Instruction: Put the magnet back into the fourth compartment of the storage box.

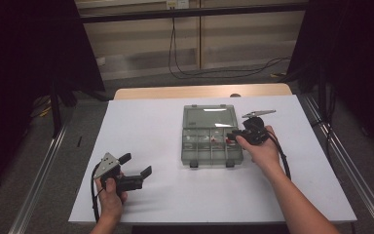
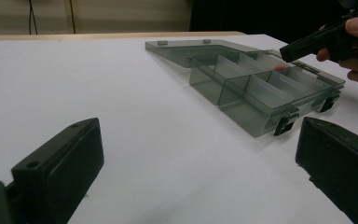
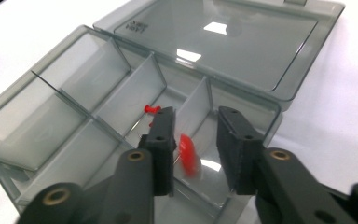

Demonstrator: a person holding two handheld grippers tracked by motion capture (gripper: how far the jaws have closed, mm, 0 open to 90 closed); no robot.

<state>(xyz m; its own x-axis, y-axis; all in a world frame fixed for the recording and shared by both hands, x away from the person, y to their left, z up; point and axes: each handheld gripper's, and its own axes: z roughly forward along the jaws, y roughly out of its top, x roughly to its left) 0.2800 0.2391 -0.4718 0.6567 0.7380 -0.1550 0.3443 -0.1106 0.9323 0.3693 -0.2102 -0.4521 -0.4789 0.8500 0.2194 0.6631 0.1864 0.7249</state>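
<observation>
1. Left tool (image 1: pixel 135 165) – spread wide, holding nothing, low over the bench (image 1: pixel 146 122), well apart from the box (image 1: pixel 211 152).
2. Box open mid-bench, lid (image 1: pixel 209 117) laid flat behind; most compartments look bare.
3. Small red pin (image 3: pixel 152 109) lying in a far compartment.
4. Right tool (image 3: pixel 195 133) – parted over the box's right end, blurred red piece (image 3: pixel 189 155) between the jaws, seemingly unpinched.
5. Risk: piece loose or falling – could bounce out or land in the wrong compartment; closing late would miss it.
</observation>
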